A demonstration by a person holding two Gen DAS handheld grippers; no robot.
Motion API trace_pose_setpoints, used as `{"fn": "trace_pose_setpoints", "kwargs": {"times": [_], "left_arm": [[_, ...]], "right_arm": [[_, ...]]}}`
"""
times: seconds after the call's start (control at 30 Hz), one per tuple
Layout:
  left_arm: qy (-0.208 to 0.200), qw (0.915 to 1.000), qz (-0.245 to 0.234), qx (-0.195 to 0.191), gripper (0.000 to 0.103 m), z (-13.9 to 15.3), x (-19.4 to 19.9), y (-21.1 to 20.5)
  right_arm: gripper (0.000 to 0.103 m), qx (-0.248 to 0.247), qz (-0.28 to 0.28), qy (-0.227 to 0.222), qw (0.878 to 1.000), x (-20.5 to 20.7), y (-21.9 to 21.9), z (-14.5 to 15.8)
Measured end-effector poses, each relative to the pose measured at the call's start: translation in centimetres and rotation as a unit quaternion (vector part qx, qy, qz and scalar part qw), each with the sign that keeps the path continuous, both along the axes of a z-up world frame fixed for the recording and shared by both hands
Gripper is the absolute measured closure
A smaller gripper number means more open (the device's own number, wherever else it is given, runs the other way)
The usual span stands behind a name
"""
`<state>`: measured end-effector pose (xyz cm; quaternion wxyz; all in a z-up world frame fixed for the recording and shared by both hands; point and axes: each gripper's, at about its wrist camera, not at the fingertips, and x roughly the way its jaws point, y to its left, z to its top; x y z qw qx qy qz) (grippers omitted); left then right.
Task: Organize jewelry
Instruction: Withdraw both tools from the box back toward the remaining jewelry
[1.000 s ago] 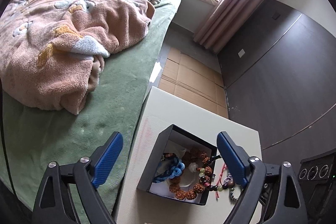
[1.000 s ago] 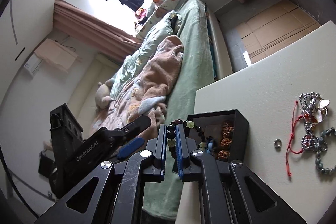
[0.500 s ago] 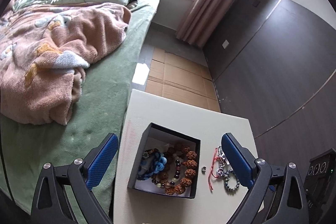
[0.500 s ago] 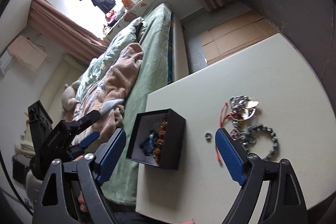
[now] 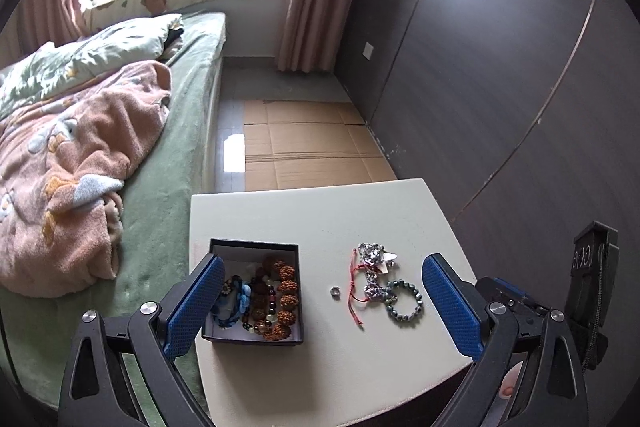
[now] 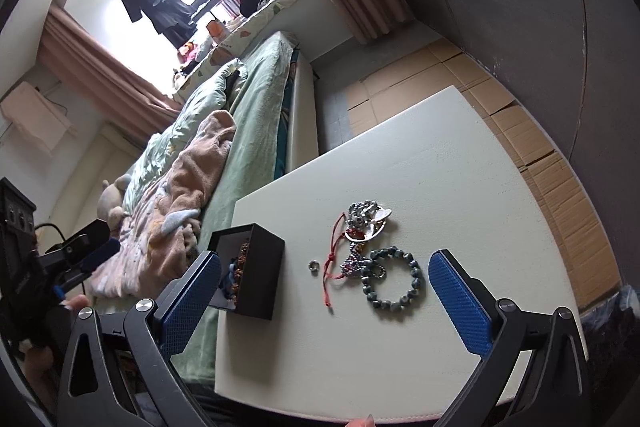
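Left wrist: both tongs, left point(image 5: 320, 311) and right point(image 6: 324, 303), wide open, empty. Black box point(image 5: 256, 337) holds bracelets; steel ring point(image 5: 335, 291) just right of box, dark bead bracelet point(image 5: 404, 301) farther right.

A cream-white table point(image 5: 320, 211) holds a black box point(image 5: 256, 247) with a white lining, filled with reddish-brown seed beads point(image 5: 286, 291), dark glossy beads and a blue knotted cord point(image 5: 240, 297). Beside it lie a small silver ring point(image 5: 334, 291), a red string point(image 5: 354, 291), silvery sparkling pieces point(image 5: 374, 255) and a grey-green bead bracelet point(image 5: 404, 301). Both grippers have blue textured pads point(image 5: 192, 307) on black frames. The bed point(image 5: 176, 155) is green, its blanket point(image 5: 80, 155) peach-pink with pale shapes
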<state>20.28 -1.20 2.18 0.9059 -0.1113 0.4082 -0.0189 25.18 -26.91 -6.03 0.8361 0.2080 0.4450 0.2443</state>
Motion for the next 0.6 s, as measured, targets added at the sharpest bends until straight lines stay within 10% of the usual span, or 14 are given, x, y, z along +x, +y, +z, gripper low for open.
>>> {"fn": "trace_pose_setpoints", "kwargs": {"times": [0.43, 0.6], "left_arm": [[0.034, 0.9972, -0.064, 0.018, 0.008, -5.2, 2.8, -3.5], [0.058, 0.9942, -0.089, 0.015, 0.036, -7.3, 4.1, -4.6]], "right_arm": [[0.000, -0.047, -0.052, 0.020, 0.997, -0.3, -4.1, -0.9], [0.010, -0.036, -0.071, 0.055, 0.995, 0.3, -5.6, -2.3]]}}
